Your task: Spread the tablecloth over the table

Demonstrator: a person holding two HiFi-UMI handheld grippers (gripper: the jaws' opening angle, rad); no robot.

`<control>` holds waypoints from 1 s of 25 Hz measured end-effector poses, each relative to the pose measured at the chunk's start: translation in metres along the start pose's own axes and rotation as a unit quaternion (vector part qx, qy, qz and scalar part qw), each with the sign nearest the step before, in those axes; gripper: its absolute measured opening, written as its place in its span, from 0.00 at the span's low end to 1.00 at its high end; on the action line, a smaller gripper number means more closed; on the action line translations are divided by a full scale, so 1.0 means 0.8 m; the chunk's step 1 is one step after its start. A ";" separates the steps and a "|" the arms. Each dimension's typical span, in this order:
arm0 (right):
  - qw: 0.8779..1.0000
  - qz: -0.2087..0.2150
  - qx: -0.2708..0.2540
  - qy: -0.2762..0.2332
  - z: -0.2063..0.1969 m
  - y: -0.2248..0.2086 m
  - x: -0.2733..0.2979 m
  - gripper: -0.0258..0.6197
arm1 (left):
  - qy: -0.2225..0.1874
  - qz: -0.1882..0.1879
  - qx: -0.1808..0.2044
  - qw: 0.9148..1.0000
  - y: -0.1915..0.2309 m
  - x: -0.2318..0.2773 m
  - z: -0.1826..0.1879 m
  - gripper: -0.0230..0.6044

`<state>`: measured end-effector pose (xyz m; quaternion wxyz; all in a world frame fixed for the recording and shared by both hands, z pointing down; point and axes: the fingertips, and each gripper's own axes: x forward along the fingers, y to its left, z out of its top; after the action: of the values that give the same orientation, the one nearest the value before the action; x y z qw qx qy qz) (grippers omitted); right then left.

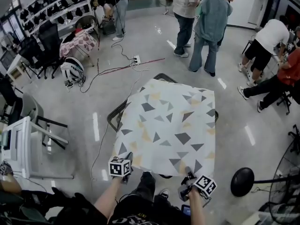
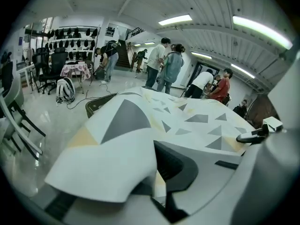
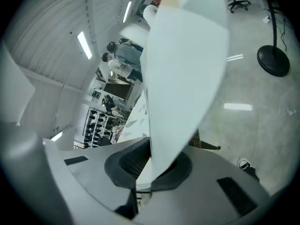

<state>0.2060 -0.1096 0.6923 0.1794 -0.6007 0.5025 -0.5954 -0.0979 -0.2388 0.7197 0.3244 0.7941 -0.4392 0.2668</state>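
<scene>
A white tablecloth (image 1: 168, 125) printed with grey and yellow triangles lies spread over a dark table, whose rim (image 1: 114, 117) shows only at the left and far edges. My left gripper (image 1: 126, 167) is shut on the cloth's near left corner (image 2: 112, 168), which folds over its jaws. On the near right corner, my right gripper (image 1: 190, 178) is also shut, and in the right gripper view the cloth (image 3: 183, 78) rises from between the jaws as a white fold. In the left gripper view the right gripper (image 2: 255, 136) shows across the cloth.
Several people (image 1: 201, 22) stand or crouch on the shiny floor beyond the table. Cables (image 1: 117, 69) run across the floor at the far left. A folding chair (image 1: 33, 139) stands at the left, a round black stand base (image 1: 242, 182) at the near right, and racks of helmets (image 1: 51, 8) at the back left.
</scene>
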 end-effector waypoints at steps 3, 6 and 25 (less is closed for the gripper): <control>1.000 -0.009 0.017 -0.002 -0.007 -0.033 0.004 0.07 | 0.012 0.015 0.015 1.000 0.014 0.007 -0.012 0.07; 0.999 -0.013 0.044 -0.002 -0.006 -0.057 0.012 0.07 | 0.029 0.018 -0.031 0.999 0.032 0.020 -0.033 0.07; 0.993 -0.111 -0.036 0.010 -0.019 -0.148 0.063 0.10 | 0.040 0.055 -0.181 0.981 0.092 0.083 -0.097 0.26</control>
<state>0.2277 -0.0942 0.8194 0.0851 -0.6527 0.4555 -0.5994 -0.1410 -0.2453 0.8376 0.4644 0.6857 -0.5103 0.2318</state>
